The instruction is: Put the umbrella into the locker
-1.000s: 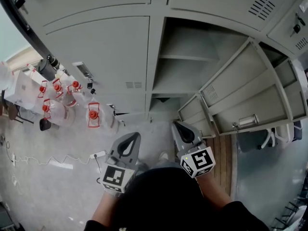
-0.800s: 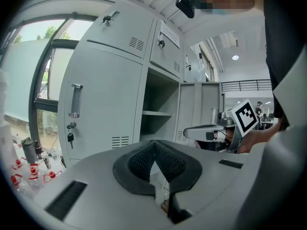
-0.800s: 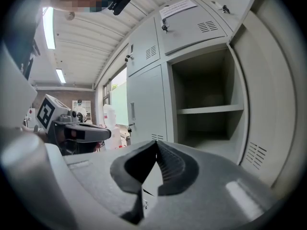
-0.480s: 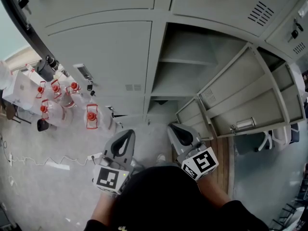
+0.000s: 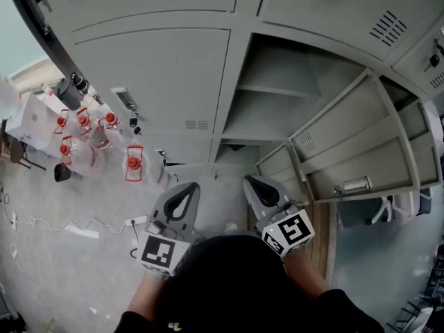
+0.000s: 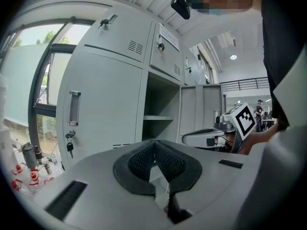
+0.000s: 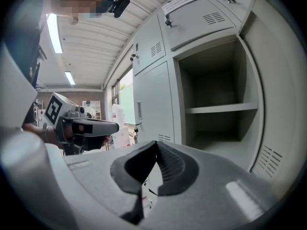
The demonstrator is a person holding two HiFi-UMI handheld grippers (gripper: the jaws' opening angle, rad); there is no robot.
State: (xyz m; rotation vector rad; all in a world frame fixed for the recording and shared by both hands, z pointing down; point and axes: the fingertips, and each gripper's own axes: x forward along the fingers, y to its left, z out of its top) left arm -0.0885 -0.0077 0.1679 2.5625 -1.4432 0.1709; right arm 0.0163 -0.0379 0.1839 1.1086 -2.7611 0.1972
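The grey locker (image 5: 277, 109) stands open in front of me, with one shelf (image 5: 277, 89) across it and its door (image 5: 354, 137) swung out to the right. I see no umbrella in any view. My left gripper (image 5: 189, 186) is shut and empty, level, pointing at the closed door left of the opening. My right gripper (image 5: 251, 181) is also shut and empty, aimed at the open compartment's lower part. In the left gripper view the left gripper (image 6: 154, 142) faces the locker (image 6: 160, 109). In the right gripper view the right gripper (image 7: 156, 143) faces the shelf (image 7: 220, 108).
Several water jugs with red caps (image 5: 83, 144) stand on the floor at the left. Keys (image 5: 132, 122) hang from the closed locker door. A white cable and power strip (image 5: 139, 220) lie on the floor. A wooden board (image 5: 320, 220) lies under the open door.
The left gripper has risen a little. The right gripper has stayed almost in place, and both remain shut. The head view has shifted slightly.
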